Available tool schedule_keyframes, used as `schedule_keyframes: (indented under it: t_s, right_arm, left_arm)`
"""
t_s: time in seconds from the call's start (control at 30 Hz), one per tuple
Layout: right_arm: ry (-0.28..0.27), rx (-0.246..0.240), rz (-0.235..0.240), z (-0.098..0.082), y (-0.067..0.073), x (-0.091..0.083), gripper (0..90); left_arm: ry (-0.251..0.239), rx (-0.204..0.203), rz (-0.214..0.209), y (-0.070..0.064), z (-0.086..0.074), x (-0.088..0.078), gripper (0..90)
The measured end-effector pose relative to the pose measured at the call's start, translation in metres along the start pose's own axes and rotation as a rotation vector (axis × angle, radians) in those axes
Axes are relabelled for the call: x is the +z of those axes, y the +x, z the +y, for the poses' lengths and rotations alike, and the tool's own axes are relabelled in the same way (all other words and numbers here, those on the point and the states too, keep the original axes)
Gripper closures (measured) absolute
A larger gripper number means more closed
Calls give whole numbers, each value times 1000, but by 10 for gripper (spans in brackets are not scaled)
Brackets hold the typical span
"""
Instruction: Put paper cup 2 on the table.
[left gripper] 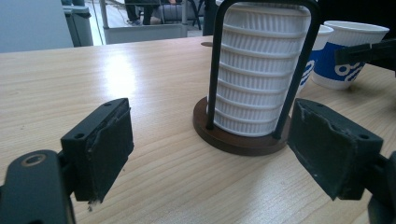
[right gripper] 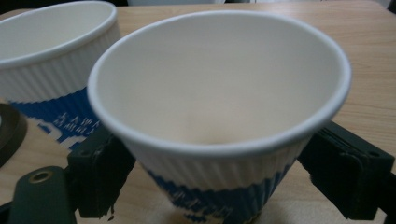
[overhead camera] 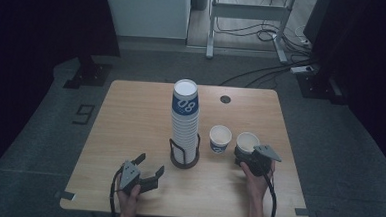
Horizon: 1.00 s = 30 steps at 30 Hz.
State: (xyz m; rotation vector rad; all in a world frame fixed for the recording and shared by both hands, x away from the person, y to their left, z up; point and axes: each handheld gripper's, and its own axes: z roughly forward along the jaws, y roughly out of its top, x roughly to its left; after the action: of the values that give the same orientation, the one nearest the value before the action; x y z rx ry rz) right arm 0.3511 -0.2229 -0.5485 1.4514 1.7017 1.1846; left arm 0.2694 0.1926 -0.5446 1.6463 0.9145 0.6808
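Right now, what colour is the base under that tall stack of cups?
Dark brown, the round base shows best in the left gripper view.

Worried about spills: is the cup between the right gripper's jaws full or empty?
Empty: the right gripper view looks into the cup and shows bare white walls down to the bottom.

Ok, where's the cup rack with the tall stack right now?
In the high view the cup rack stands near the table's middle, just ahead of the left gripper, with a loose cup to its right.
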Motion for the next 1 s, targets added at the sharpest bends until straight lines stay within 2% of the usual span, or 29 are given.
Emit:
schedule_keyframes:
  t_s: [0.07,0.2,0.27,0.37,0.47,0.67,0.77,0.83,0.87,1.0]
  right_arm:
    - [3,-14,-8,0,2,-2,133]
    - [-18,15,-28,-2,3,-12,127]
    - [-24,17,-10,-4,3,-14,135]
    - [-43,46,9,-9,3,-19,133]
    - [-58,28,-11,-12,7,-24,134]
    - [-110,49,45,-15,13,-35,142]
    - [-141,52,64,-20,20,-45,140]
    - [-146,45,57,-22,23,-47,139]
    - [-166,38,70,-24,29,-52,139]
    - [-188,5,81,-24,42,-60,140]
  left_arm:
    - [-1,2,0,0,0,0,142]
    - [-4,4,-1,-1,0,0,142]
    - [-5,5,-3,-1,0,0,142]
    - [1,-3,9,-1,0,0,142]
    - [4,-3,13,-1,0,1,143]
    - [-3,-11,18,-2,0,0,142]
    - [-1,-11,19,-3,-1,-2,142]
    - [-1,-12,23,-3,-1,-2,143]
    - [1,-11,24,-3,-1,-2,143]
    - [11,-8,21,-4,0,-1,144]
